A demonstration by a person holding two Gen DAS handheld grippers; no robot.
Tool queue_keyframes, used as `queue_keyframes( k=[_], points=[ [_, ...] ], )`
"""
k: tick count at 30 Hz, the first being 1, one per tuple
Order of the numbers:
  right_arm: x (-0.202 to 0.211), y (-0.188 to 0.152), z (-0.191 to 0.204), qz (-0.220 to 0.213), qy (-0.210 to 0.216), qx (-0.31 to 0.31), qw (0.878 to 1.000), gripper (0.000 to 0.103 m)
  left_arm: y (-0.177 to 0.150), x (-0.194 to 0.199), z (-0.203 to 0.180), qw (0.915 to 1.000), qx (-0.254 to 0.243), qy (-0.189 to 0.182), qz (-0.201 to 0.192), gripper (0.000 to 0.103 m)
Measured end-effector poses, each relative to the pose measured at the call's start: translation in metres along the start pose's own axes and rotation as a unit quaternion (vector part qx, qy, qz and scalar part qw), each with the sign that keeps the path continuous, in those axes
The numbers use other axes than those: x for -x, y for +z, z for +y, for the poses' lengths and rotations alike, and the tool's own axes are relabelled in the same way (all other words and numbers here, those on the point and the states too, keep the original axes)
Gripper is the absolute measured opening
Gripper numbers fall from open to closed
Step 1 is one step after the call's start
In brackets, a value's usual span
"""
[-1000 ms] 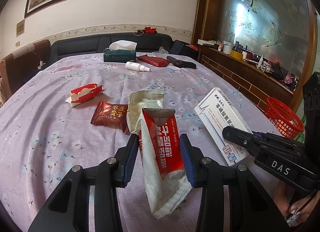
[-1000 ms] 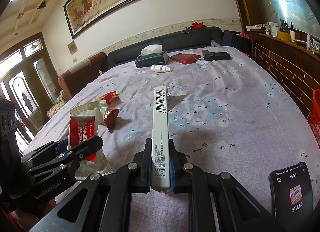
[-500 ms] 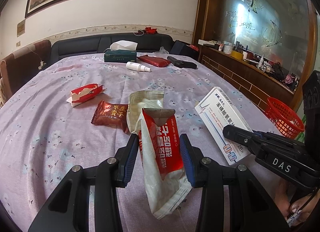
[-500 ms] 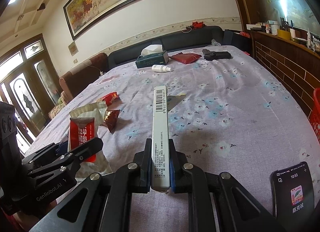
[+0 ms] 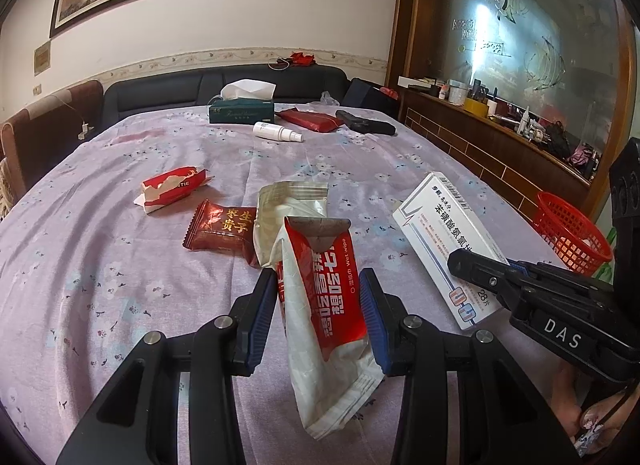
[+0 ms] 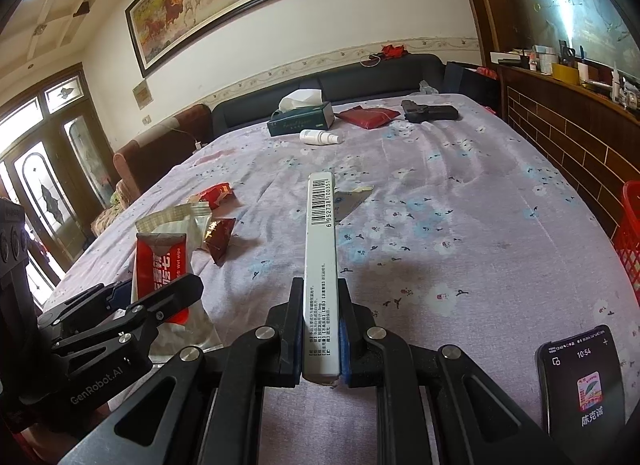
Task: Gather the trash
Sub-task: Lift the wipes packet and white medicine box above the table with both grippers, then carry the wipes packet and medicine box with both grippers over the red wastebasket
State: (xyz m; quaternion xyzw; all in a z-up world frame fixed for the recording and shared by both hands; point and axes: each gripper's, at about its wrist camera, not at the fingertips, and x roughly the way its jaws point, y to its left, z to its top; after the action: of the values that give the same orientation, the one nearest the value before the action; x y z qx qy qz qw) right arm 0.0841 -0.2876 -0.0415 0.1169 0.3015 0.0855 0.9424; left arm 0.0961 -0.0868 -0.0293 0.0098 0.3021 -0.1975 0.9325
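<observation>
The table [image 5: 100,265], under a lilac flowered cloth, carries everything here. The red basket [image 5: 572,233] stands past the table's right edge, partly hidden by the right gripper in the left view; it is the likeliest bin for the rubbish.

Over the table's near edge, the right gripper [image 6: 320,345] is clamped on the narrow sides of a white medicine box [image 6: 320,249], which sticks out forward above the cloth. Beside it, also over the near edge, the left gripper [image 5: 320,317] has its pads pressed on a torn red wet-wipe packet [image 5: 320,297], the loose end hanging below.

Behind the packet, toward the table's middle, lie a clear pouch [image 5: 292,205], a dark red sweet wrapper [image 5: 222,231] and a red-and-white wrapper [image 5: 172,189].

Both hands are loaded, so the pickup looks done and carrying is in hand. Next, each hand likely has to swing right to the basket and let go above it, then return for the three wrappers.
</observation>
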Motion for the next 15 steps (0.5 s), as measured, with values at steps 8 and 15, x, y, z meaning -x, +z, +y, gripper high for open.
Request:
queue_keyframes(
  k=[8,15],
  points=[
    [0.006,0.001,-0.002,0.005,-0.010,-0.012,1.000,0.014,0.001,0.000,0.003,1.0000,0.004,-0.004,0.008,0.041],
    [0.033,0.004,-0.004,-0.011,-0.009,-0.018,1.000,0.014,0.006,0.003,-0.002,0.9996,0.012,-0.021,0.013,0.041]
  ],
)
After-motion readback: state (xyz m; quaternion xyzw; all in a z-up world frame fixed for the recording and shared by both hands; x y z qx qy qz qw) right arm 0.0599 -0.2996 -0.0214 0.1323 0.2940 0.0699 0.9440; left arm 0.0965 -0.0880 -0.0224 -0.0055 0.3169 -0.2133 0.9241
